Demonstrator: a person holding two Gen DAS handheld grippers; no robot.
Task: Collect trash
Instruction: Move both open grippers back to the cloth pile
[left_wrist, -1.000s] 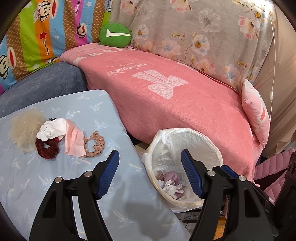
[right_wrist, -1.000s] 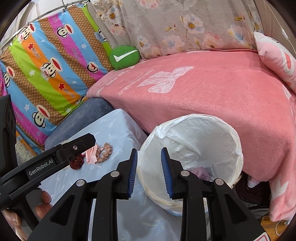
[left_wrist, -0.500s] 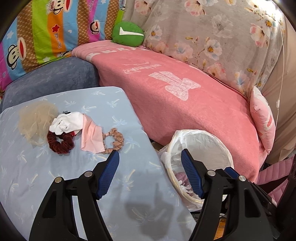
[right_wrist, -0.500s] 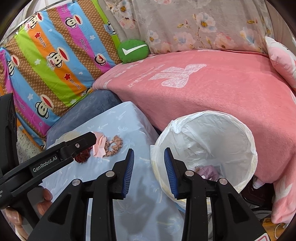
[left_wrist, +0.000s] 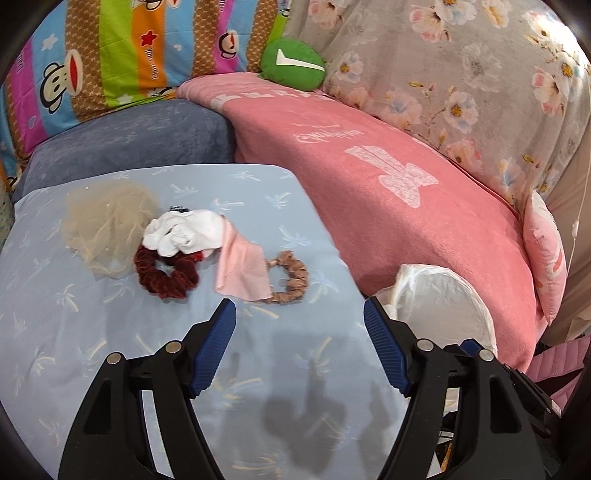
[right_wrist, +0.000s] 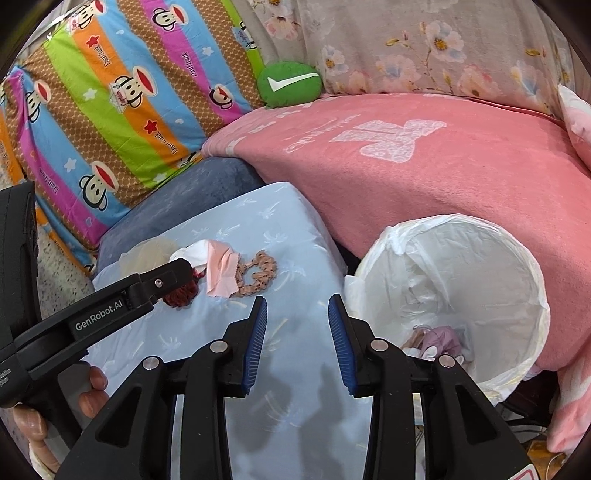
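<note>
Your lined bin (right_wrist: 480, 266) holds pinkish scraps (right_wrist: 441, 338); more scraps (left_wrist: 242, 267) lie left of it on the blue table (left_wrist: 110, 350). Your left gripper (left_wrist: 299, 343) gapes wide and empty; your right gripper (right_wrist: 297, 339), just been opening, stands part-open, empty

A low table (left_wrist: 74, 350) with a light blue cloth printed with small pale palm trees carries a small heap of things near its far side. There is a beige net puff (left_wrist: 107, 225), and just beside it a white crumpled cloth (left_wrist: 184, 230) which lies partly over a dark red scrunchie (left_wrist: 162, 273). A pink piece of fabric (left_wrist: 242, 269) touches the white cloth and covers part of a brown spotted scrunchie (left_wrist: 291, 277). The near part of the table is bare.
</note>
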